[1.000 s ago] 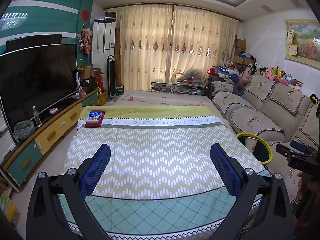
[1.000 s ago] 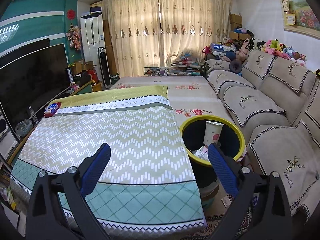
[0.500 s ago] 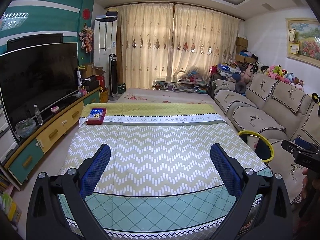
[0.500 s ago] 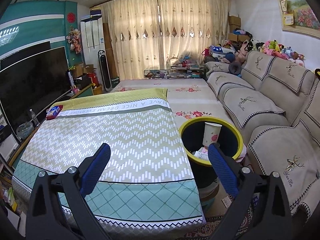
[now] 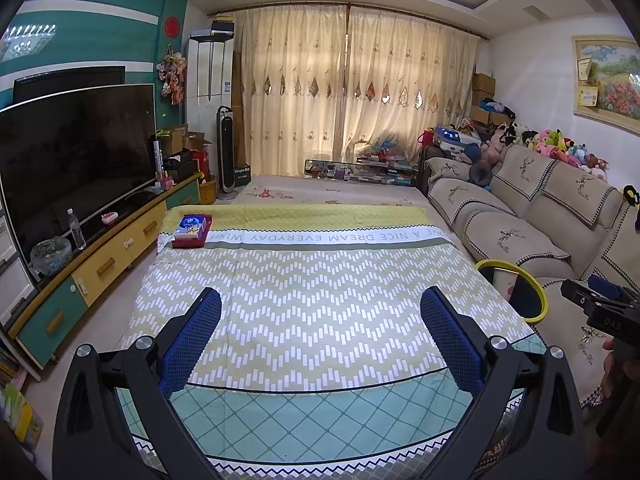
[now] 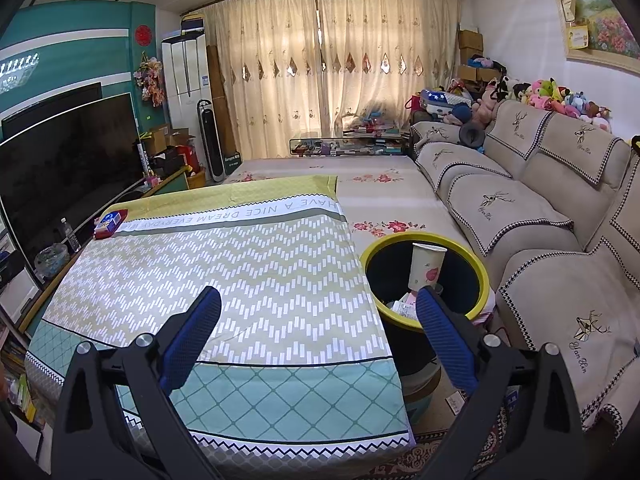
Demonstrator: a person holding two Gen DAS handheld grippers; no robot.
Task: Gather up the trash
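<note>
A black trash bin with a yellow rim (image 6: 460, 251) stands on the floor between the table and the sofa; it also shows in the left wrist view (image 5: 538, 292). Inside it are a paper cup (image 6: 426, 266) standing upright and some paper scraps (image 6: 404, 307). My left gripper (image 5: 320, 336) is open and empty above the near part of the cloth-covered table (image 5: 320, 280). My right gripper (image 6: 318, 334) is open and empty above the table's near right corner, its right finger in front of the bin. A tissue box on a red tray (image 5: 192, 230) sits at the table's far left corner.
A beige sofa (image 6: 540, 220) runs along the right. A TV (image 5: 76, 152) on a low cabinet (image 5: 100, 264) runs along the left. A glass coffee table (image 5: 360, 168) and a tower fan (image 5: 226, 148) stand at the back by the curtains.
Both grippers have drawn back and risen slightly from the table, so a little more of it shows. Both stay open and empty.
</note>
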